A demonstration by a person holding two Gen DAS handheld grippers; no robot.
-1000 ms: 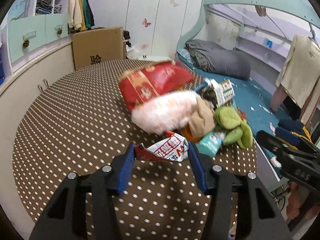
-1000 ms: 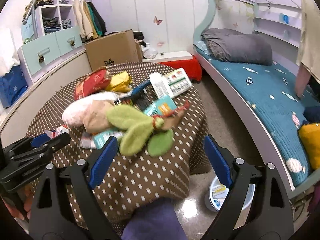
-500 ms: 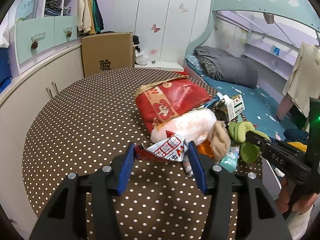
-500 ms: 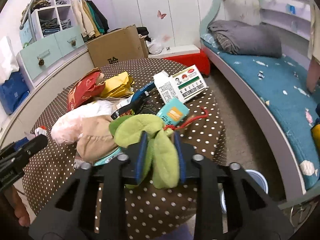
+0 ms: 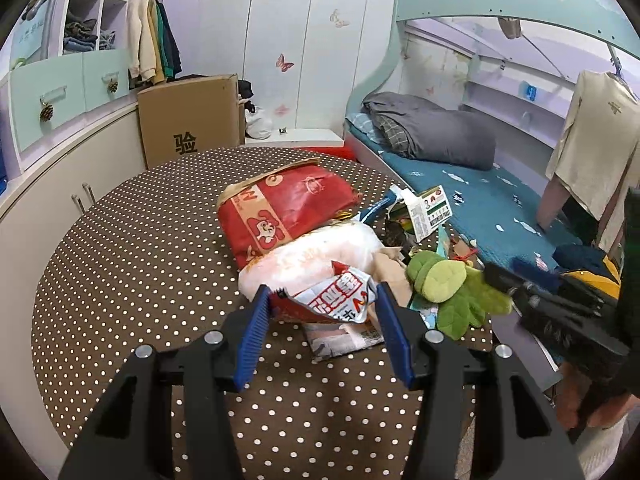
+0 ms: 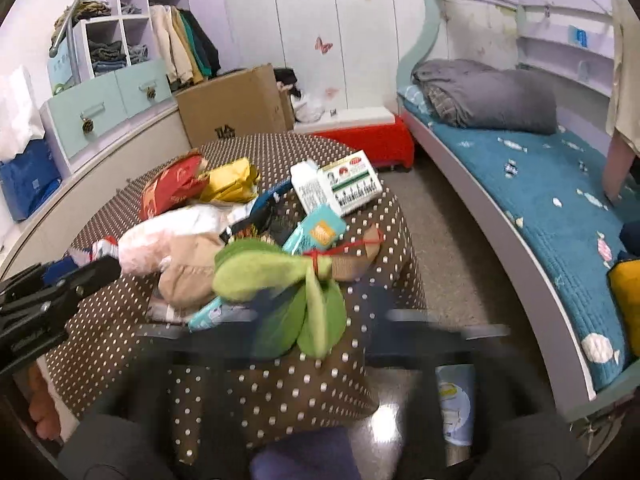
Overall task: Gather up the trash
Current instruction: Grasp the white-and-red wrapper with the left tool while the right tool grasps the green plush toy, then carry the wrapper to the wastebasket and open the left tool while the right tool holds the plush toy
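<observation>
Both wrist views look close across the dotted table [image 5: 120, 264], sharing its trash pile [image 6: 240, 240].

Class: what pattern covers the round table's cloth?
Brown tablecloth with white polka dots; clearest in left wrist view.

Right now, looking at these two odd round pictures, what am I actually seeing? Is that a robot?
No robot: a person holds a two-finger clamp in each hand, and each clamp carries a wide-angle camera looking along its fingers.

The left wrist view shows the left gripper, with blue pads, closed on a crumpled red-and-white wrapper.

The right wrist view is blurred by motion. The right gripper is a dark smear around a green plush toy; whether it is gripping the toy cannot be told.

Both look at a round table with a brown dotted cloth. On it lie a red snack bag, a pale plastic bag, a white carton and a yellow packet.
</observation>
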